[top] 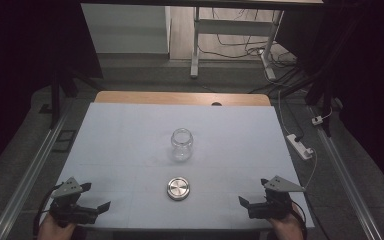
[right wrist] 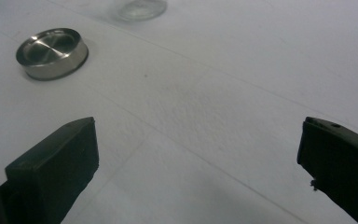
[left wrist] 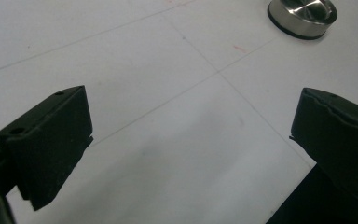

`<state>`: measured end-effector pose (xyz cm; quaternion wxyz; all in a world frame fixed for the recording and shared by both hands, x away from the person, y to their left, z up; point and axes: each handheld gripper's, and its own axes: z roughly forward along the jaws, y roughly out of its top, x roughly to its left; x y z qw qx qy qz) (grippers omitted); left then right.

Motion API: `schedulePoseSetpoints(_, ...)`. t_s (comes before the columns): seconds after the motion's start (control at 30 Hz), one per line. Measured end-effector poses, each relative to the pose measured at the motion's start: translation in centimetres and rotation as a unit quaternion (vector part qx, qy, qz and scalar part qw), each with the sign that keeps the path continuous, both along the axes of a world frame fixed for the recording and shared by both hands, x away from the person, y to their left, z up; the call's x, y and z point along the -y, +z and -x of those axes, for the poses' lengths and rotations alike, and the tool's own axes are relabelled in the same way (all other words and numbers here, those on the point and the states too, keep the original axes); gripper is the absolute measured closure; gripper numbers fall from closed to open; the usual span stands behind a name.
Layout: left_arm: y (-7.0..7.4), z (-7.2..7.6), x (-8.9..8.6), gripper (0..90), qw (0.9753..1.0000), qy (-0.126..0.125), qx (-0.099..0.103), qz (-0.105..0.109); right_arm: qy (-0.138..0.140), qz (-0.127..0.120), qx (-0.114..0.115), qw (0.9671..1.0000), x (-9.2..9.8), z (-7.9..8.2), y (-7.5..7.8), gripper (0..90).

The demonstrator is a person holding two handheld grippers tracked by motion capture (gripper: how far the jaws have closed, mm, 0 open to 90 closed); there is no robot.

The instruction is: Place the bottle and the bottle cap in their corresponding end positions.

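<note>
A clear glass jar (top: 181, 144) stands upright and uncapped near the middle of the white table (top: 125, 135). Its round steel lid (top: 178, 188) lies flat a short way nearer to me. My left gripper (top: 96, 196) rests at the front left corner, open and holding nothing, with the lid well off to its right. My right gripper (top: 252, 191) sits at the front right, likewise open with nothing in it. The left gripper view has wide jaws (left wrist: 193, 112) and the lid (left wrist: 303, 16) at top right. The right gripper view (right wrist: 198, 135) has the lid (right wrist: 52, 52) at upper left and the jar's base (right wrist: 140, 8) beyond it.
A white power strip (top: 300, 146) with its cable lies just off the table's right edge. A wooden strip (top: 180, 98) borders the far side. Metal rails run along both sides, and a desk frame (top: 196, 45) with loose cables stands behind.
</note>
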<state>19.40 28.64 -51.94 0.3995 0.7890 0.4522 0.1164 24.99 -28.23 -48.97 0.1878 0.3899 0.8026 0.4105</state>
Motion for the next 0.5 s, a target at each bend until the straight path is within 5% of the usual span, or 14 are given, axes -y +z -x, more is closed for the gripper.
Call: schedulePoseSetpoints(0.5, -0.4, 0.4, -0.8, 0.0, 0.9993, 0.021, -0.031, -0.003, -0.024, 0.020, -0.031, 0.9991, 1.3, 1.0, -0.7, 0.0)
